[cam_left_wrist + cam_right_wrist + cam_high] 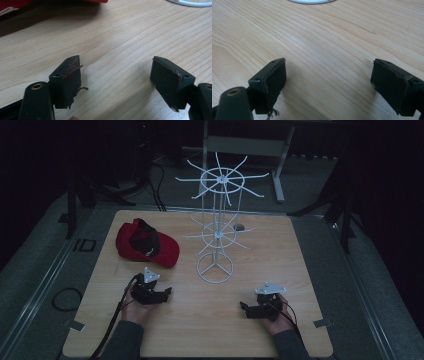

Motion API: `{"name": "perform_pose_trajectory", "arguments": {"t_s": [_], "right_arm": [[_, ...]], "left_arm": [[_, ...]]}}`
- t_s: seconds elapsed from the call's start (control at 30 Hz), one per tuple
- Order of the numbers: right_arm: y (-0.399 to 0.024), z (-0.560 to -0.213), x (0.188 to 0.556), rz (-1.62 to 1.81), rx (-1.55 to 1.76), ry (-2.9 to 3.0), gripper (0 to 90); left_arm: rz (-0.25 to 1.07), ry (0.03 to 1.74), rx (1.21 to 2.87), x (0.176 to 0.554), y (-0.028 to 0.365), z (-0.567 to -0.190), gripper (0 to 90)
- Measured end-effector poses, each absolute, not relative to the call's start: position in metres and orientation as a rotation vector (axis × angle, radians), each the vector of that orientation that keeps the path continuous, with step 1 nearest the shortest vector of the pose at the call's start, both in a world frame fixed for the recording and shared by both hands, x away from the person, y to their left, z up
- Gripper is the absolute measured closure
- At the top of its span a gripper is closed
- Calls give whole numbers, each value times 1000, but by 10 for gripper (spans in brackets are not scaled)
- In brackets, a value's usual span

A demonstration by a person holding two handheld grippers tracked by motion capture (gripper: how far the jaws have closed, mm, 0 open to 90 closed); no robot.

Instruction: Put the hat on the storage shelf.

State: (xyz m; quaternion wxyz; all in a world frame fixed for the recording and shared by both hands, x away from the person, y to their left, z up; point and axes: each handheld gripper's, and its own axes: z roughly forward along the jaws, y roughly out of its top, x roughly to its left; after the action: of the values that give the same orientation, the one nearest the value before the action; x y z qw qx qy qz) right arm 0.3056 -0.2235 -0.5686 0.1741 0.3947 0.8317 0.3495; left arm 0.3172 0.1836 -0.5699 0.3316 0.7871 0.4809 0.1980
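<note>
Both grippers rest low on the pale wooden worktop (280, 250), jaws wide apart, empty. Red fabric baseball cap (146, 243) lies just beyond left gripper (159, 295), far-left of white wire hat rack (218, 215). Right gripper (250, 309) well farther off.

Quick count of what's on the table

One wooden table (280, 285), one red cap (146, 243), one white wire rack (218, 220) with two tiers of hooks, plus two grippers: left gripper (162, 293), right gripper (246, 308), each held by one hand.
</note>
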Motion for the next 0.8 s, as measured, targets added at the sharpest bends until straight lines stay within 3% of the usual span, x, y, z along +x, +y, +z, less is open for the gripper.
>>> {"name": "perform_pose_trajectory", "arguments": {"t_s": [0.4,0.6,0.8], "right_arm": [[-223,-569,306,991,1119,2358,129],[-223,-569,306,992,1118,2357,129],[-223,-569,306,992,1119,2357,129]], "left_arm": [[505,1262,2073,319,183,-568,253],[420,1327,2014,321,192,-561,407],[472,1326,2012,319,193,-549,415]]}}
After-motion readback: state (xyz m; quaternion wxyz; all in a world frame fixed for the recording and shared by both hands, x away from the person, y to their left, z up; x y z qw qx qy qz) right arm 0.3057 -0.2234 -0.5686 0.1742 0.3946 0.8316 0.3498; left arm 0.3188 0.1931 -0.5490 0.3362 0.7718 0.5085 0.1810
